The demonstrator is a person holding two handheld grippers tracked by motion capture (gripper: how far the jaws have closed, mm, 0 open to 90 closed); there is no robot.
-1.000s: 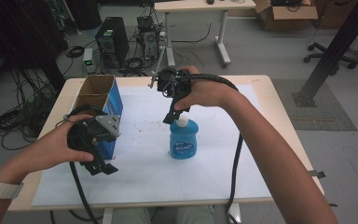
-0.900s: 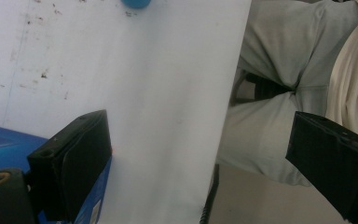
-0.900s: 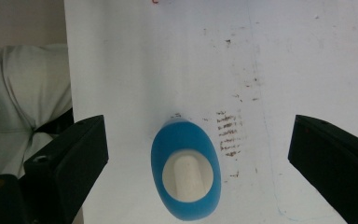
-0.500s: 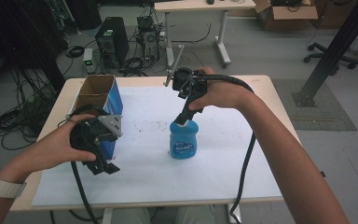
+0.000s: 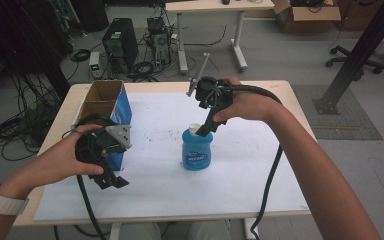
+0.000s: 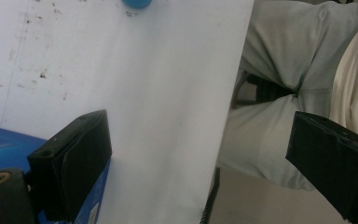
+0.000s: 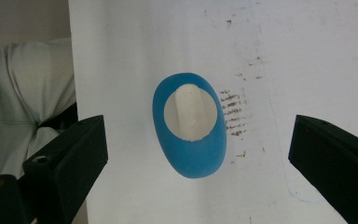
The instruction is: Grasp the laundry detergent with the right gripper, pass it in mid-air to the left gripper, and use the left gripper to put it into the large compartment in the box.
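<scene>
So we've got the right hand-held gripper (image 5: 202,131) hanging straight over the bottle (image 5: 197,149), which stands a bit right of centre in the high view, on the white sheet (image 5: 260,165) covering the desk (image 5: 300,100). In the right gripper view the jaws are spread wide with the bottle (image 7: 191,126) sitting between them, touching neither.

To do this well, we'd say come straight down and keep the white cap (image 7: 192,112) centred in the gap. The body is an oval from above, so closing across its narrow side should seat better than across the wide one. It looks like the jaws already line up that way. Squeeze gently, since a plastic bottle can squirt out sideways.

The bottle is upright, long axis vertical, cap pointing up at the camera. Its oval footprint runs roughly top to bottom in the right gripper view, tilted slightly.

The left hand-held gripper (image 5: 109,181) is also wide open, empty, parked at lower left beside the blue box (image 5: 111,112).
</scene>
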